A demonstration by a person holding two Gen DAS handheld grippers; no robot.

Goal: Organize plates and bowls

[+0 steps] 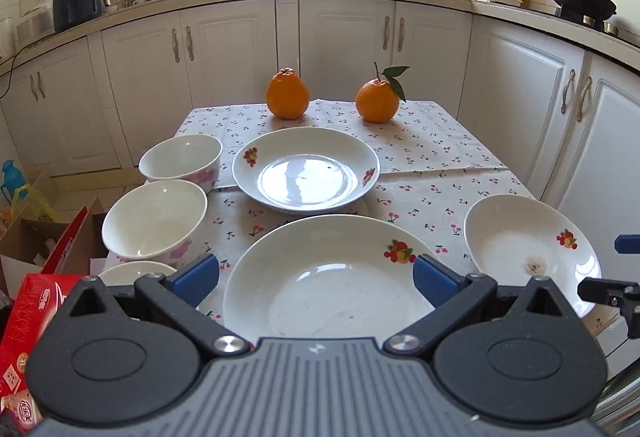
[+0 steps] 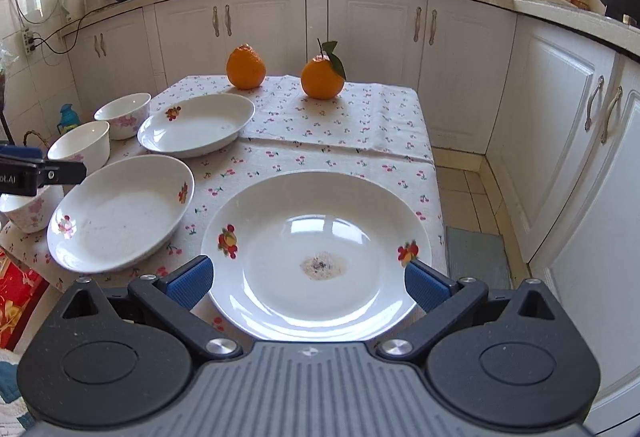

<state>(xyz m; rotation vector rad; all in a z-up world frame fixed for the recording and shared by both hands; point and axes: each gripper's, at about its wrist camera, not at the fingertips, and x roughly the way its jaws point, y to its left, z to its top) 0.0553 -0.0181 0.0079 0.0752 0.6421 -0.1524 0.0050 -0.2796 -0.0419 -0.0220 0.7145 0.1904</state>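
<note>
Nothing had yet been stacked. Three plates lay apart on the cloth-covered worktop [image 2: 360, 141]: the far plate [image 1: 306, 170], the middle plate [image 1: 328, 277] and the soiled plate [image 2: 316, 257] near the right edge. Three bowls lined the left edge: the far bowl [image 1: 181, 162], the near bowl [image 1: 155, 221] and a third bowl [image 1: 136, 271], mostly hidden. The left tool [image 1: 316, 277] hovered wide open over the middle plate, gripping nothing; the right tool [image 2: 308, 277] likewise gaped empty over the soiled plate. All gathering of plates and bowls seemed left to do.
</note>
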